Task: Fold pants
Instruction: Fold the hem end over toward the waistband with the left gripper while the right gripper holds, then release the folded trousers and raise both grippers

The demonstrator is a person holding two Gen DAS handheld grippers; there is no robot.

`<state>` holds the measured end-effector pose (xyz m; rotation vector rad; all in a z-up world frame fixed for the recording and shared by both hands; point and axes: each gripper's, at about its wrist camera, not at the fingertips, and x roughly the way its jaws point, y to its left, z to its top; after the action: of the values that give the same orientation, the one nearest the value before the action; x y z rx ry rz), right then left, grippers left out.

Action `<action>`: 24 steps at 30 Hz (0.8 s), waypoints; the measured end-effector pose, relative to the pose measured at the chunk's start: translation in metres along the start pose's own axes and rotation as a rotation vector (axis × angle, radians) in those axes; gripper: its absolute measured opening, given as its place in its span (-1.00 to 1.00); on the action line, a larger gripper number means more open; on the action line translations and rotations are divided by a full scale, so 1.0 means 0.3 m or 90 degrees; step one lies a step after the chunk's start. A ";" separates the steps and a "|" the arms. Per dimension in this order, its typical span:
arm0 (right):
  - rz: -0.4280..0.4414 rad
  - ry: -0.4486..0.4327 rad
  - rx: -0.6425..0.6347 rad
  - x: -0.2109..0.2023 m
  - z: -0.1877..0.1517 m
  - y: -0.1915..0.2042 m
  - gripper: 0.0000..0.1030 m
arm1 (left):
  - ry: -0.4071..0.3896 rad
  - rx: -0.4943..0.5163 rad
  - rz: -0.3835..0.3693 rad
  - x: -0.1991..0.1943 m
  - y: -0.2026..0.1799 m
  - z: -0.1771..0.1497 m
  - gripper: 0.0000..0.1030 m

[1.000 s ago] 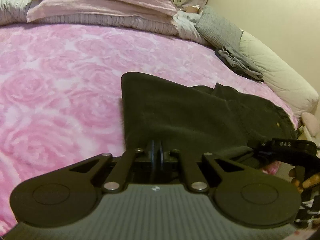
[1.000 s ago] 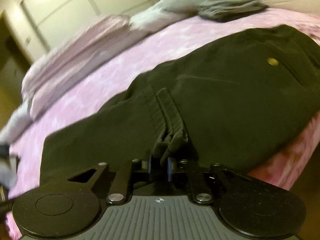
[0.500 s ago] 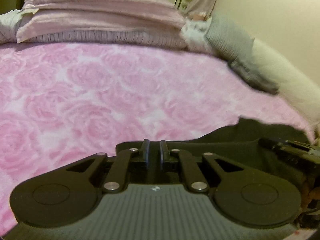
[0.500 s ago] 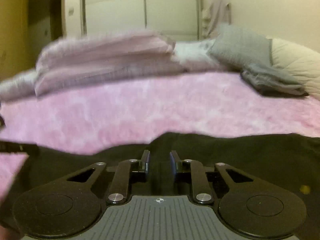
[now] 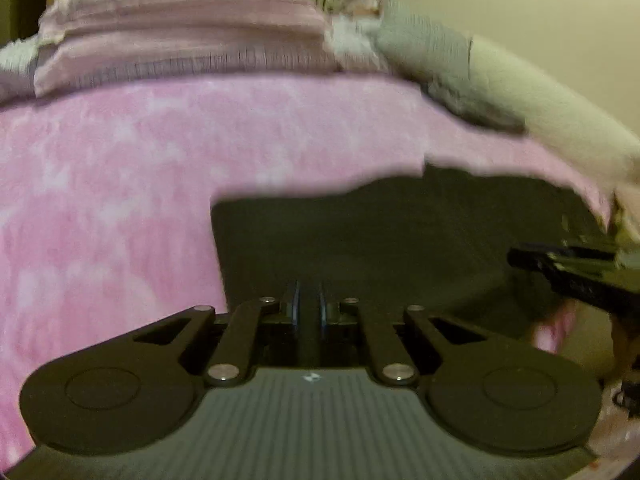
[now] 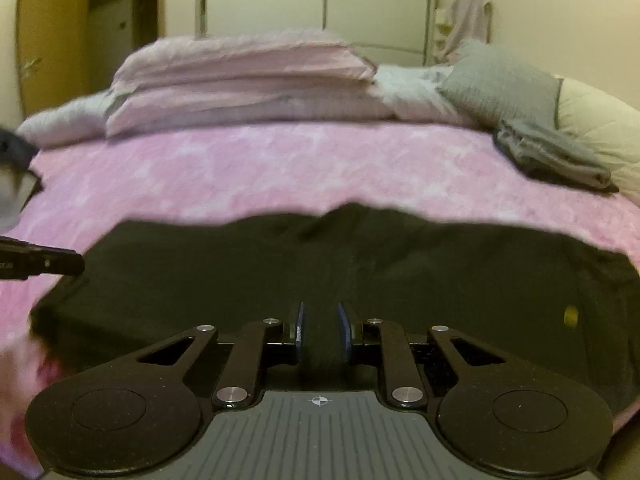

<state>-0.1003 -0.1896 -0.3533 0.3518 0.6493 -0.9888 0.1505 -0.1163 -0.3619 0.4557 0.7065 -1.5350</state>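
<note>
The black pants [image 5: 400, 240] lie spread across the near part of the pink bedcover [image 5: 120, 180]. My left gripper [image 5: 309, 296] is shut on the pants' near edge, with dark cloth pinched between its pads. My right gripper [image 6: 321, 312] is shut on a thicker fold of the pants [image 6: 360, 260] at the near edge. A brass button [image 6: 571, 315] shows on the pants at the right. The right gripper [image 5: 560, 268] appears at the right edge of the left wrist view. The left gripper [image 6: 40, 266] pokes in from the left of the right wrist view.
Folded pink blankets [image 6: 240, 80] are stacked at the head of the bed. A grey pillow [image 6: 500, 84], a cream bolster [image 6: 600, 128] and a folded grey garment [image 6: 552, 156] lie at the far right. A wardrobe [image 6: 320, 0] stands behind. The bed's near edge is just below the grippers.
The right gripper has rolled from tilted to level. Both grippers have kept their hold on the pants, which now reach farther up the bed than half a second ago.
</note>
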 end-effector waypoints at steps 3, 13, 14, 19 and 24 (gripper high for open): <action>-0.015 -0.002 -0.026 0.028 -0.022 0.027 -0.69 | -0.011 -0.013 0.028 -0.008 -0.019 -0.043 -0.87; -0.040 -0.021 -0.037 -0.215 -0.049 0.096 0.20 | 0.060 -0.054 0.101 -0.165 -0.099 -0.009 -0.23; -0.045 -0.018 -0.042 -0.237 -0.060 0.105 0.20 | 0.067 -0.051 0.108 -0.185 -0.110 -0.017 -0.18; -0.050 -0.020 -0.034 -0.352 -0.092 0.133 0.21 | 0.070 -0.020 0.120 -0.298 -0.177 -0.059 0.17; -0.052 -0.037 -0.027 -0.429 -0.103 0.147 0.22 | 0.058 -0.009 0.112 -0.378 -0.210 -0.091 0.23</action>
<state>-0.1226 -0.0655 -0.2939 0.2597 0.6343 -1.0577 0.0960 -0.0150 -0.2961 0.5656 0.7277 -1.3498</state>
